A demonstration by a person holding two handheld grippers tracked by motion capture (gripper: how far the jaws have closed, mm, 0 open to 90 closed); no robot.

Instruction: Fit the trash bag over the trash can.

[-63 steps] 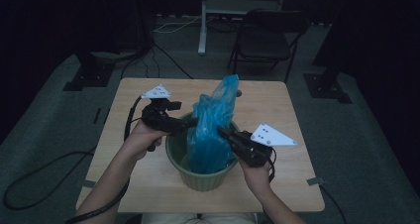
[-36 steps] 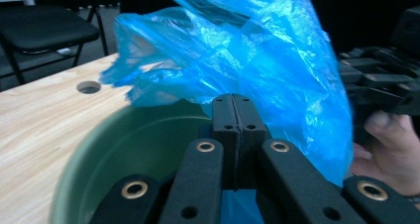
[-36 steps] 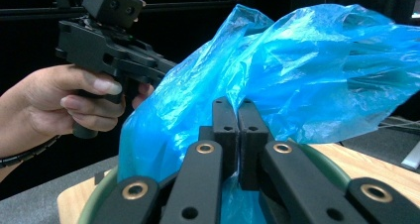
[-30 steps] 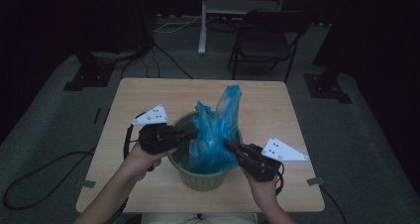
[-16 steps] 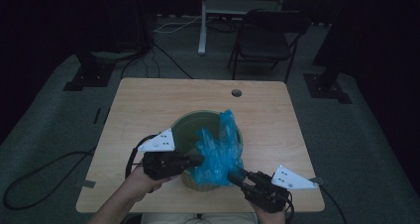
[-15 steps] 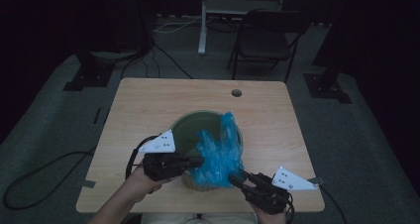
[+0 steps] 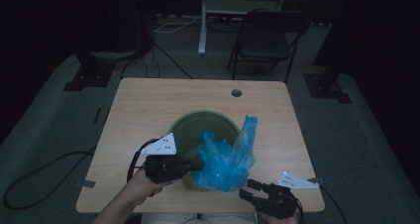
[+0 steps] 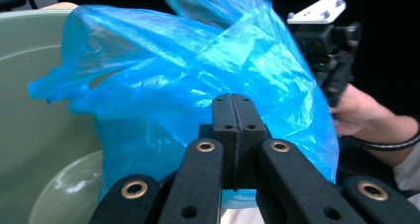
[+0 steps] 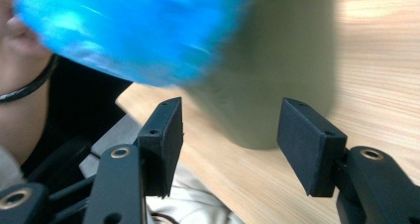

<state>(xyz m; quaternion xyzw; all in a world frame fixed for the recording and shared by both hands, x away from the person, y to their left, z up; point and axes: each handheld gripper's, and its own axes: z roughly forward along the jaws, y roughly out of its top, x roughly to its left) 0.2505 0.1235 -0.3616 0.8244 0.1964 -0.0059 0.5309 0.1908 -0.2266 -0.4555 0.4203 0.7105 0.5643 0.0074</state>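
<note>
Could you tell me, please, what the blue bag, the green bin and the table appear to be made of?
The blue bag looks like thin plastic film: translucent, glossy and crinkled into sharp folds. The green bin seems to be moulded plastic, with smooth matte olive walls and a soft sheen inside, though the dim light leaves that open. The table shows pale wood grain, probably laminate or veneer.

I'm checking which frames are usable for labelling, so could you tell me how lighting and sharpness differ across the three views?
High view: dim and underexposed, room nearly black beyond the table, yet the blue bag reads clearly. Left gripper view: bright and sharp, with glare on the bag's folds. Right gripper view: bag and green bin smeared by blur, jaws crisp.
</note>
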